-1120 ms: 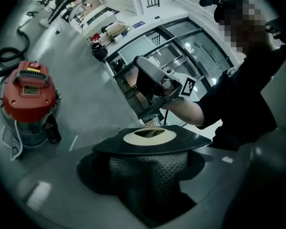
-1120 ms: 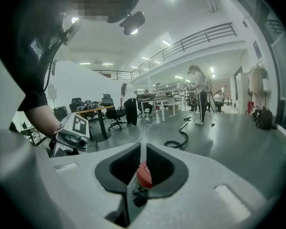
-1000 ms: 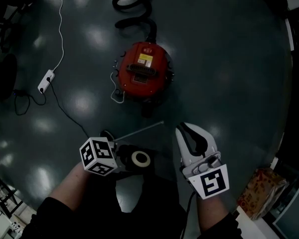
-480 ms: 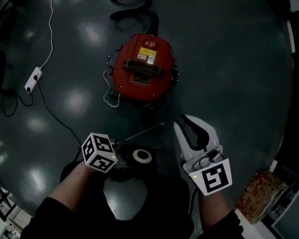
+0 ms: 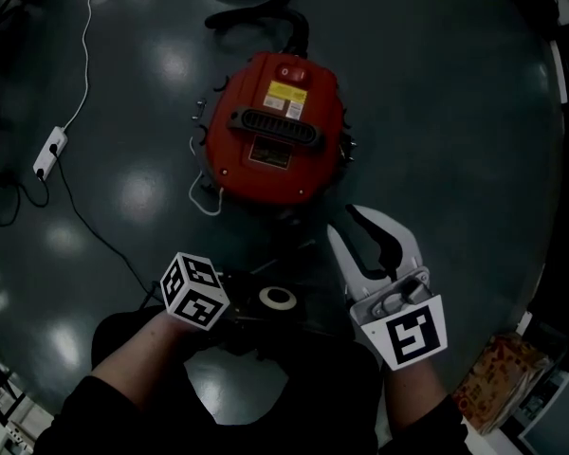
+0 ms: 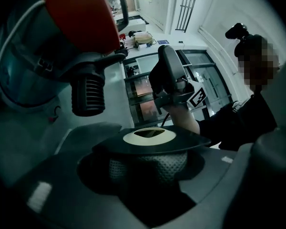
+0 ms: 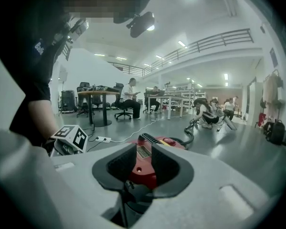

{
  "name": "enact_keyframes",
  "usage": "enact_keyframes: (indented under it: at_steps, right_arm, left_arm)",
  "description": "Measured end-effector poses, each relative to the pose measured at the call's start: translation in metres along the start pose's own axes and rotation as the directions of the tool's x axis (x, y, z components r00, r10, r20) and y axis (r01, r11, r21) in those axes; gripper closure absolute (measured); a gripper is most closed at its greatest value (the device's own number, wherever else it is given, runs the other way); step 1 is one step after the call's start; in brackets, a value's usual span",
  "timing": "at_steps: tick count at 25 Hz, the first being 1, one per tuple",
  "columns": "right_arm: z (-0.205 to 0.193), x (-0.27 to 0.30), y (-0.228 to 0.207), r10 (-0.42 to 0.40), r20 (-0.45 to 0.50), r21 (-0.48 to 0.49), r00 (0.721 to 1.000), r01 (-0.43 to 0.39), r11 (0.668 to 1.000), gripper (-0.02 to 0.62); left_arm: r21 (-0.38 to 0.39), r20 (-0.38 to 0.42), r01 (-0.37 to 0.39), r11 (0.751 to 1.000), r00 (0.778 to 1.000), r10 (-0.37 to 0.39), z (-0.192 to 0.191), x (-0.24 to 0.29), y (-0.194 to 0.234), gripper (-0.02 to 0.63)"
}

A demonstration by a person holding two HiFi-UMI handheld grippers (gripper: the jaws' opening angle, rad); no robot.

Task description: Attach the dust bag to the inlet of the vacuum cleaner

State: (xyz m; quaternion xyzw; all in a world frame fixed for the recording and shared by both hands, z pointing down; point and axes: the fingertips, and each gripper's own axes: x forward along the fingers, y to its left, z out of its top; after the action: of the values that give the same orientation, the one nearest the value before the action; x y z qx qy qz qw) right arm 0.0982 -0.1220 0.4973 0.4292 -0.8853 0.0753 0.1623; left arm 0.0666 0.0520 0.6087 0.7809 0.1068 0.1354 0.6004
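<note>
Approach step: the left tongs (image 6: 148, 180) pinched the dust bag (image 5: 277, 299) at its collar, while the right tongs (image 5: 365, 227) were opening, empty. Next, that collar likely needed aligning with the red vacuum cleaner's (image 5: 275, 131) inlet.
</note>
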Motion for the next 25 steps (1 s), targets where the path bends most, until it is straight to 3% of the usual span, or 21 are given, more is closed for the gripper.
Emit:
enact_keyframes:
  at_steps: [7,11,15,25]
  right_arm:
    - [-0.022,0.024,-0.008,0.028,0.015,-0.056,0.999,-0.027,0.998,0.476]
    - [-0.027,0.038,-0.017,0.038,0.033,-0.085,0.999,-0.036,0.996,0.447]
    - [-0.028,0.05,-0.022,0.066,0.059,-0.128,0.996,-0.058,0.99,0.417]
    - [-0.036,0.076,-0.021,0.188,0.075,-0.224,0.979,-0.167,0.96,0.382]
  left_arm:
    - [-0.081,0.056,0.074,0.994,0.996,-0.07,0.009,0.0,0.023,0.311]
    - [-0.118,0.033,0.092,0.989,0.996,-0.089,0.004,0.005,0.035,0.311]
    - [-0.12,-0.016,0.084,0.989,0.996,-0.086,0.0,0.002,0.048,0.311]
    - [-0.095,-0.041,0.108,0.99,0.993,-0.112,0.011,-0.002,0.063,0.311]
